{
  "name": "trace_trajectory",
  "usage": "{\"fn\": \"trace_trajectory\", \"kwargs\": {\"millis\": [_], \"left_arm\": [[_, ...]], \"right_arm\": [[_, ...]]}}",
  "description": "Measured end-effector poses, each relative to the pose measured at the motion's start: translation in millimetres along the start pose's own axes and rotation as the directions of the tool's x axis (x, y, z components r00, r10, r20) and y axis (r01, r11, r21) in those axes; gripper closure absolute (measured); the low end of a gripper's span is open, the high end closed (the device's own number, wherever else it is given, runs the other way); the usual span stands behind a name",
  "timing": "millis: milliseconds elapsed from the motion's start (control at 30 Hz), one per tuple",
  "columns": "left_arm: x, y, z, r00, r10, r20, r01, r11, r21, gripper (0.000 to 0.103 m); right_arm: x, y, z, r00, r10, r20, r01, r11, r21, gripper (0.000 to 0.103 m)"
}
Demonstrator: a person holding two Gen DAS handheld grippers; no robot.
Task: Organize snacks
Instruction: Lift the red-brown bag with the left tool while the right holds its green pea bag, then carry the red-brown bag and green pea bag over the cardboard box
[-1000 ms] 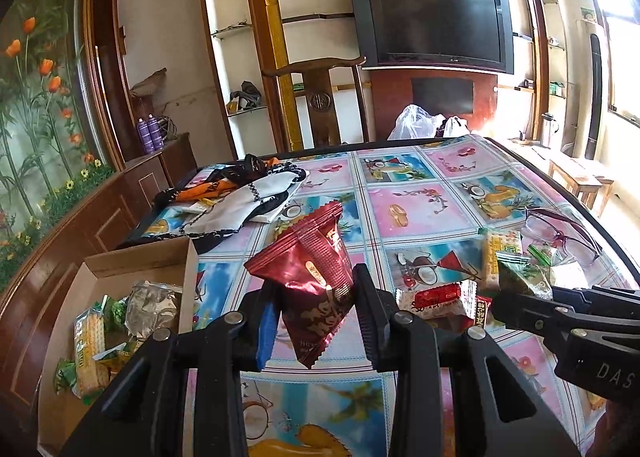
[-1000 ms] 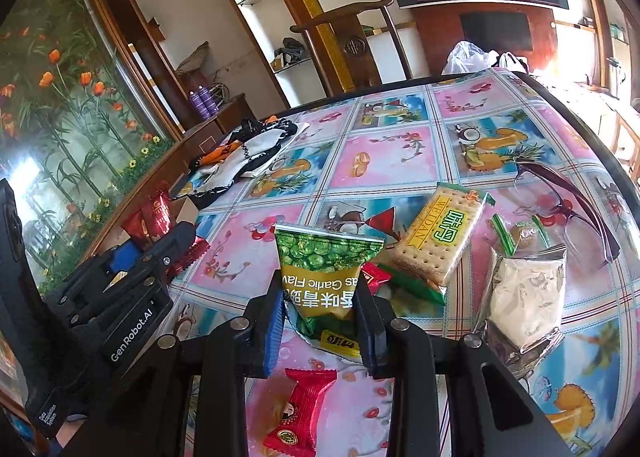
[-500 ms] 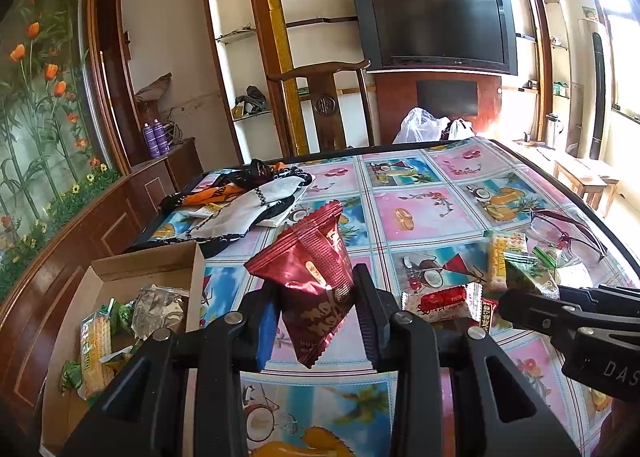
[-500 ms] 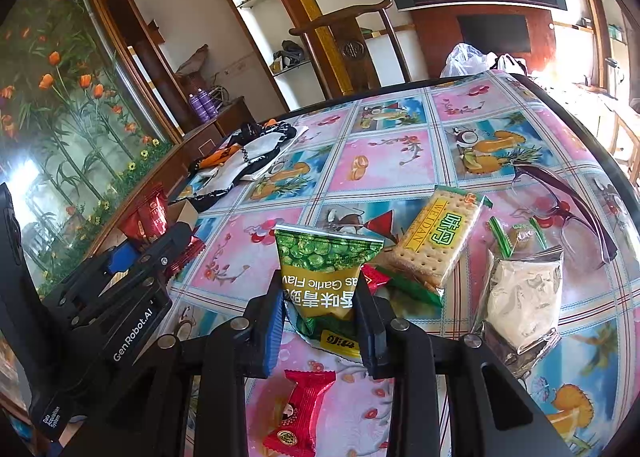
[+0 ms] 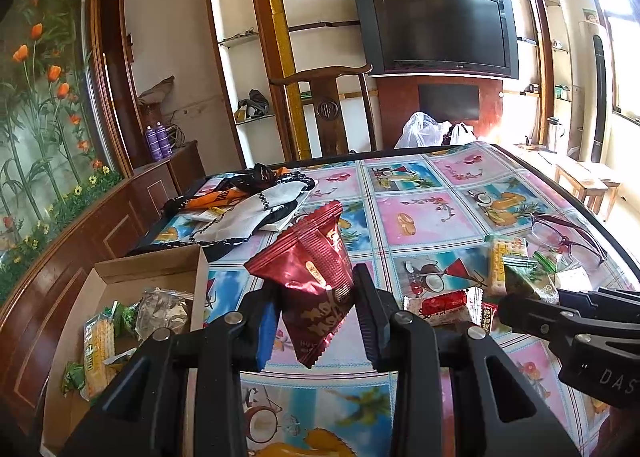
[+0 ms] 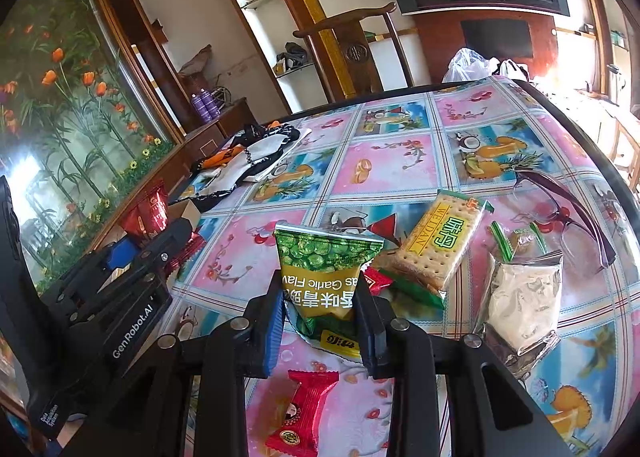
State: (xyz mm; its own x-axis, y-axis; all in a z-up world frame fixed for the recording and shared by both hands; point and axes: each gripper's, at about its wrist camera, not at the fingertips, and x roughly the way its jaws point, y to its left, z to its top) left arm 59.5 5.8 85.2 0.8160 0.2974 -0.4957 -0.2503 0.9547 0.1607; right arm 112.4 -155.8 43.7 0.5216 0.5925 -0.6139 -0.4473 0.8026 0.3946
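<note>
Both hands are loaded here. The left gripper (image 5: 316, 321) has its fingers pinching a dark red snack packet (image 5: 312, 281), held clear above the worktop (image 5: 424, 217), with the cardboard box (image 5: 148, 273) just off to its left, already carrying a few packets. The right gripper (image 6: 320, 321) is pinching a green pea packet (image 6: 320, 277) by its lower half, top edge standing up. On the cloth beside it lie a cracker pack (image 6: 436, 245), a clear bag of pale powder (image 6: 520, 301) and a small red sweet (image 6: 300, 409) just under the fingers.

These are light, puffy foil bags, I'd say: slick on the outside, soft in the middle, and crackers inside would crush under a hard squeeze. The crimped seam or a flat corner looks the safest hold; a grip across the air-filled belly may let it slide. The glasses (image 6: 568, 213) near the far edge want a wide berth.
</note>
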Motion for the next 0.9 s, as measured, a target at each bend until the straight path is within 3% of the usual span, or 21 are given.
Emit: {"fn": "trace_trajectory", "kwargs": {"millis": [467,633,900], "left_arm": [[-6.7,4.7,5.0,1.000,-0.004,0.012,0.004,1.000,-0.020,0.069],[-14.5,31.9,10.5,1.000,-0.011,0.026,0.014,0.995,-0.101,0.069],[-14.1,86.7,6.9,0.999,0.036,0.008,-0.033,0.974,-0.222,0.069]], "right_arm": [[-1.5,2.4,-0.1,1.000,-0.004,0.008,0.004,1.000,-0.010,0.070],[-2.9,5.4,-0.7,1.000,-0.006,0.017,0.006,1.000,-0.024,0.070],[1.3,18.6,-7.1,1.000,0.009,0.004,-0.009,0.998,-0.059,0.070]]}}
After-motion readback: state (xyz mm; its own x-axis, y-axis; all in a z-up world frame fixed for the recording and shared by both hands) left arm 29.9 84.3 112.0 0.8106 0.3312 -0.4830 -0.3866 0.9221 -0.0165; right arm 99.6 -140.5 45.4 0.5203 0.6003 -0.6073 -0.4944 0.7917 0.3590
